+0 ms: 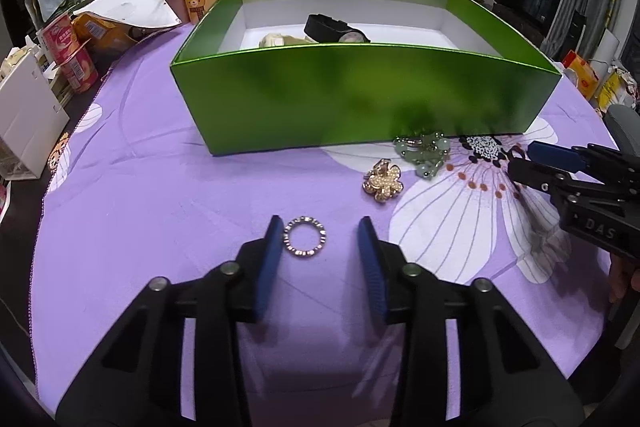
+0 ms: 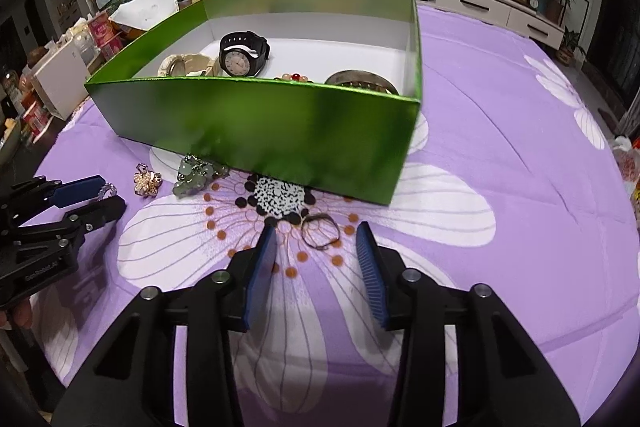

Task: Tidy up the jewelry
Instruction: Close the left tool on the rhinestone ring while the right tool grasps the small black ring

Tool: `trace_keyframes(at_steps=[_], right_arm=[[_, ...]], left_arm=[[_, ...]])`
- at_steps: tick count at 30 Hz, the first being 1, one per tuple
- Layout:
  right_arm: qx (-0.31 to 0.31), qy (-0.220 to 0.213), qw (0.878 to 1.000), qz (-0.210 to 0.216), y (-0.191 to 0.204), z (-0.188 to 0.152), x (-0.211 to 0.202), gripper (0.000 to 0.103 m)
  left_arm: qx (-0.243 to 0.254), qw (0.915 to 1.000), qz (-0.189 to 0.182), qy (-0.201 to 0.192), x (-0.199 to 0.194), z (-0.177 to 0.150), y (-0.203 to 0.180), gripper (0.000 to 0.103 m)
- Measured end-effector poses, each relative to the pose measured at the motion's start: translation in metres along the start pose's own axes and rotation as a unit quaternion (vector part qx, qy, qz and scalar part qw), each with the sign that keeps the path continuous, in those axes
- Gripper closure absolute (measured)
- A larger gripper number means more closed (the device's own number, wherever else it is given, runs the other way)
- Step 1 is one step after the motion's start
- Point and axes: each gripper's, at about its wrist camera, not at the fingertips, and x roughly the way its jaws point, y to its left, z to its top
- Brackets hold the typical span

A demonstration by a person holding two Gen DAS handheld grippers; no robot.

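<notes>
Green box at 12 o'clock already held black watch, cream watch, beads, metal bangle. Left fingers spread open around crystal ring; right fingers open before metal rings. Gold brooch, jade charm remained on surface.

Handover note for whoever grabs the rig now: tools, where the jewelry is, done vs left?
Left tool: open, low over the purple cloth, the sparkly ring lying between its fingers, not gripped.
Right tool: open, the thin dark ring between its fingers on the flower print, not gripped.
Done, inside the green box: black watch, cream watch, bead piece, round metal piece.
Left, on the cloth before the box: both rings, gold flower brooch, green jade charm.
Suggested next: close on each ring and drop it in the box.
</notes>
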Motion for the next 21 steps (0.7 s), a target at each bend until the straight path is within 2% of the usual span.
trace_keyframes(at_steps=[2,3,6,13,21], right_arm=[[-0.013,-0.001,1.000,-0.007,0.003,0.001,0.002,0.075],[-0.019,-0.001,1.000,-0.009,0.004,0.002,0.002,0.079],[-0.029,-0.001,0.999,-0.013,0.008,0.003,0.004,0.082],[-0.021,-0.004,1.000,-0.008,0.008,-0.001,0.000,0.083],[-0.009,-0.016,1.000,0.008,0.004,-0.013,-0.024,0.083]], left_arm=[[-0.003,1.0000,-0.002,-0.002,0.000,0.000,0.002,0.081],[-0.005,1.0000,-0.004,-0.002,0.001,0.000,0.003,0.082],[-0.008,0.9999,-0.009,-0.004,0.001,0.000,0.005,0.082],[-0.025,0.9995,-0.019,0.000,-0.001,-0.001,0.007,0.082],[-0.027,0.9988,-0.039,0.007,-0.012,-0.006,0.001,0.082]])
